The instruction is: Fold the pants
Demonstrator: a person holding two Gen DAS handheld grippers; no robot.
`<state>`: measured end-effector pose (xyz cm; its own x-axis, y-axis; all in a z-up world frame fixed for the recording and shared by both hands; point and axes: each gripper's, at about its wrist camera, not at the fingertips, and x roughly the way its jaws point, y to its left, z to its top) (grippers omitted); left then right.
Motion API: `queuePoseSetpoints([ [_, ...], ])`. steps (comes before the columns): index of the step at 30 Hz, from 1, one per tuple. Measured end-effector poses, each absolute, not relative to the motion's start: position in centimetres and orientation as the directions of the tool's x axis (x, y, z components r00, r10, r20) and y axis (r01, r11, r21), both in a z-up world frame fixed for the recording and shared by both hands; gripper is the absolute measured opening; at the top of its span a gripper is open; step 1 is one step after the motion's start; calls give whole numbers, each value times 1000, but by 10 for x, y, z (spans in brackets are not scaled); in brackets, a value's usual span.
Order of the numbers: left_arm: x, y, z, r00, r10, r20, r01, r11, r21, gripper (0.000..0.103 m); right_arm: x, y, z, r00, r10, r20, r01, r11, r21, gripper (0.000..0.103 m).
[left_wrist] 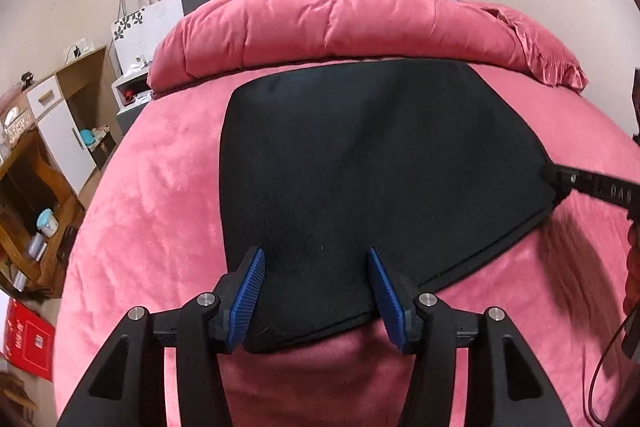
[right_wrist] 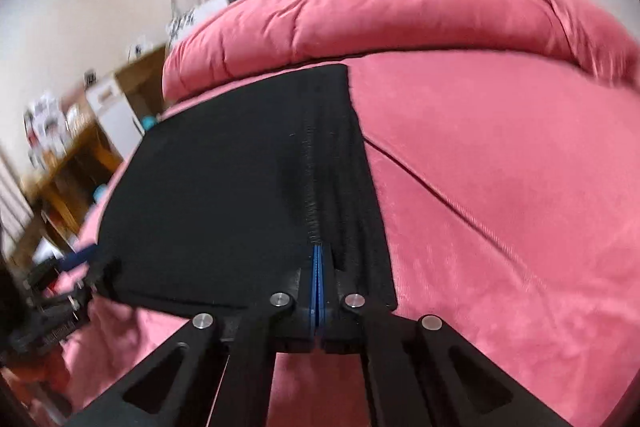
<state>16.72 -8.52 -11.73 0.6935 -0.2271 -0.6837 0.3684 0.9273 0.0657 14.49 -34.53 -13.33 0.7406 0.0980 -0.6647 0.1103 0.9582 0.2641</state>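
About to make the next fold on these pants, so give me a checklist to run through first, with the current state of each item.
1. Right tool shut on the pants at the near edge: ok; its pads are closed together, and the left view shows it at the cloth's right corner.
2. Left tool gripping the pants: not ok; the pads stand apart, with the near edge between them.
3. Pants lying flat on the bed: ok, no bunching seen.
4. Edges lined up: cannot tell; a lower layer peeks out along the near right edge.
5. Space toward the rolled quilt: ok; bare sheet shows beyond the far edge.
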Motion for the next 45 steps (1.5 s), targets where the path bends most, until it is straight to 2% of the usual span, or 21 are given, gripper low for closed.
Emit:
queuePoseSetpoints([
  [3,153,-81,-111,703,-207,-680,346,935,73,55,138,-335,-127,754,73,-653,131,957,258,0],
  [5,141,-76,-108,711,-196,-675,317,947,59,55,121,-330,-122,761,89,-642,130,949,286,12],
  [7,127,-70,-108,706,-177,-686,269,963,29,56,109,-316,-118,760,86,-644,132,950,283,43],
  [9,115,-66,-112,677,-174,-715,238,971,-11,56,93,-304,-119,759,72,-647,135,955,265,54],
  [11,102,-62,-122,631,-187,-753,214,975,-63,56,77,-290,-125,745,72,-663,130,960,250,55],
  [14,80,-59,-129,606,-179,-775,190,979,-78,56,63,-277,-141,713,67,-698,139,962,234,60],
  [17,55,-62,-126,625,-156,-765,210,977,-27,56,50,-269,-153,678,71,-731,140,965,224,68],
  [19,42,-66,-123,635,-132,-761,217,976,12,56,44,-266,-154,673,68,-736,136,968,213,68],
  [21,33,-66,-119,642,-125,-757,215,976,21,56,37,-264,-150,681,57,-730,136,970,203,69],
  [24,15,-63,-109,658,-133,-741,201,980,2,56,18,-262,-139,707,31,-707,148,971,190,76],
  [28,7,-56,-96,693,-71,-718,134,990,32,56,0,-257,-124,741,1,-672,154,973,171,80],
  [33,-3,-53,-83,722,-78,-688,142,989,38,56,-10,-244,-113,749,-8,-663,137,980,143,82],
  [45,-14,-46,-72,723,-79,-686,115,993,7,56,-21,-231,-104,769,-37,-638,119,989,87,82],
])
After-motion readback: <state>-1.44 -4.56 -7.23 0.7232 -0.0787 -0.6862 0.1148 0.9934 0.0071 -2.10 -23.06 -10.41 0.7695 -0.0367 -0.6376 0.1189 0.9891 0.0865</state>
